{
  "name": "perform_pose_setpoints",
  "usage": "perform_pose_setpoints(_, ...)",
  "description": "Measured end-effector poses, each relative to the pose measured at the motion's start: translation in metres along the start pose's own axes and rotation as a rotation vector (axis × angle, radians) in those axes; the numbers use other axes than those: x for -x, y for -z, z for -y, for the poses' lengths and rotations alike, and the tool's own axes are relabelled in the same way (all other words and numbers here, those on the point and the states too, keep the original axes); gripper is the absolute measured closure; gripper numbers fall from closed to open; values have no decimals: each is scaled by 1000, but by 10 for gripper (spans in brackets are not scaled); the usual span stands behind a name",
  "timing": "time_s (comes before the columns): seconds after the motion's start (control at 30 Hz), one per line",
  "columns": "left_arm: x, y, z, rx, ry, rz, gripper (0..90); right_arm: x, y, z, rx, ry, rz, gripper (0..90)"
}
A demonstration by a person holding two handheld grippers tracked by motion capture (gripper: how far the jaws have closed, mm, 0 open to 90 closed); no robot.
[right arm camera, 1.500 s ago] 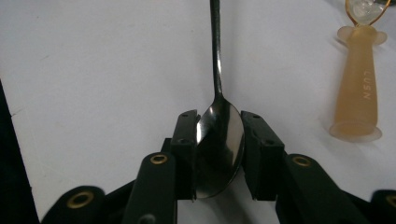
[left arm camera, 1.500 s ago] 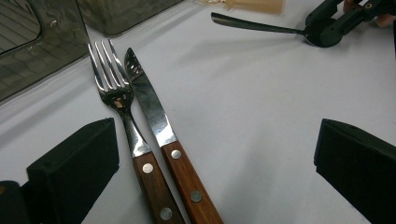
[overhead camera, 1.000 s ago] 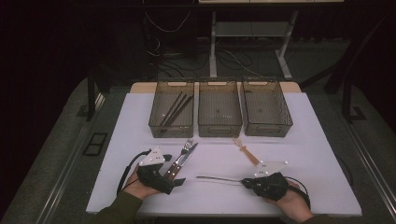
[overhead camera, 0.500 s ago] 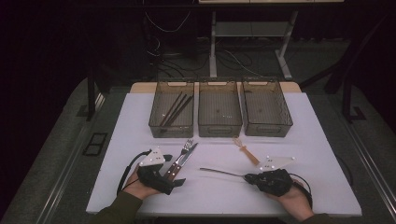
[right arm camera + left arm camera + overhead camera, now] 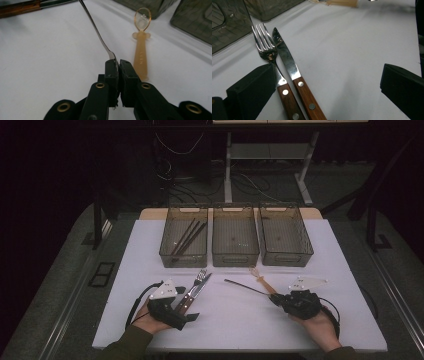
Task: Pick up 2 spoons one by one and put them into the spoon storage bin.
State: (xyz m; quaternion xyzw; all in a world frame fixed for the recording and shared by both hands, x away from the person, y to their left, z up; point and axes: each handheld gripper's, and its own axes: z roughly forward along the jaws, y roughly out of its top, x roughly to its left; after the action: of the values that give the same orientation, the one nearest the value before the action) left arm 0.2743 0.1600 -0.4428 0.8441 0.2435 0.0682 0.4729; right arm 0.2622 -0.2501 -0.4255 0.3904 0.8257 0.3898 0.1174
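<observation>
Right claw [image 5: 118, 65] clamped on a thin metal utensil [image 5: 96, 31]; left claw [image 5: 324, 82] apart.
I'd lift level (grip's at the very end) toward the middle bin [image 5: 235, 251].

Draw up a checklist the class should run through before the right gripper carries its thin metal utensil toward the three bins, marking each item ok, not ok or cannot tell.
1. Right gripper shut on the metal utensil: ok, jaws pinch one end.
2. Utensil lifted off the white table: cannot tell.
3. Which kind of utensil it is: cannot tell, the pinched end is hidden.
4. Amber plastic spoon clear of the grip: ok, lying beside the jaws.
5. Middle bin and right bin free: ok. The left bin holds chopsticks.
6. Left gripper out of the way: ok, open around fork and knife.
</observation>
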Motion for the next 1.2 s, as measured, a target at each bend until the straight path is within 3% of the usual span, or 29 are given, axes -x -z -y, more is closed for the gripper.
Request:
perform_pose_setpoints(0.53,0,0,0,-1,-2,7,0,18,8,-29,59,-72,60,852)
perform_pose_setpoints(1.2,1,-2,0,5,7,14,0,33,-7,-85,82,-126,163,852)
